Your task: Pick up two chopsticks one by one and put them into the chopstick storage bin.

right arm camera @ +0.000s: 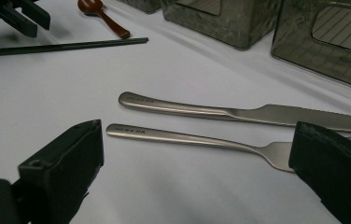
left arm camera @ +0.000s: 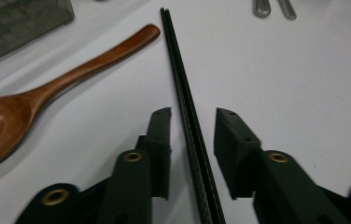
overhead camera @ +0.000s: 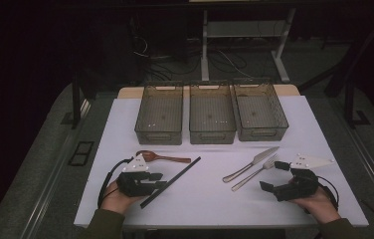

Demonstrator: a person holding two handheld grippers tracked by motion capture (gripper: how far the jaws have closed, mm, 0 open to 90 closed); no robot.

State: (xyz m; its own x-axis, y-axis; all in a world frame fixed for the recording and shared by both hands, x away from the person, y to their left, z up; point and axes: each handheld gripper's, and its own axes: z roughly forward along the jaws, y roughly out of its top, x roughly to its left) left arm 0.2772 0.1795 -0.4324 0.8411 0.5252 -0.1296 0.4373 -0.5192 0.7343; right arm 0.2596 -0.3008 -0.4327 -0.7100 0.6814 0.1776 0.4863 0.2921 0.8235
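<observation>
A pair of black chopsticks (overhead camera: 171, 181) lies slantwise on the white mat. My left gripper (overhead camera: 159, 181) is open, one jaw on each side of the chopsticks (left arm camera: 183, 88), apart from them. A wooden spoon (overhead camera: 162, 158) lies just beyond, its bowl at the left (left arm camera: 5, 121). At the right a steel knife (overhead camera: 252, 163) and fork (overhead camera: 254, 173) lie side by side. My right gripper (overhead camera: 273, 176) stands wide open by the fork's head, and the fork (right arm camera: 187, 137) runs between its jaws with the knife (right arm camera: 239, 112) behind it.
Three see-through grey bins stand in a row at the back of the mat: left (overhead camera: 159, 113), middle (overhead camera: 211, 112), right (overhead camera: 260, 110). All look empty. The white mat (overhead camera: 200, 199) covers the table, whose front edge lies under the person's wrists.
</observation>
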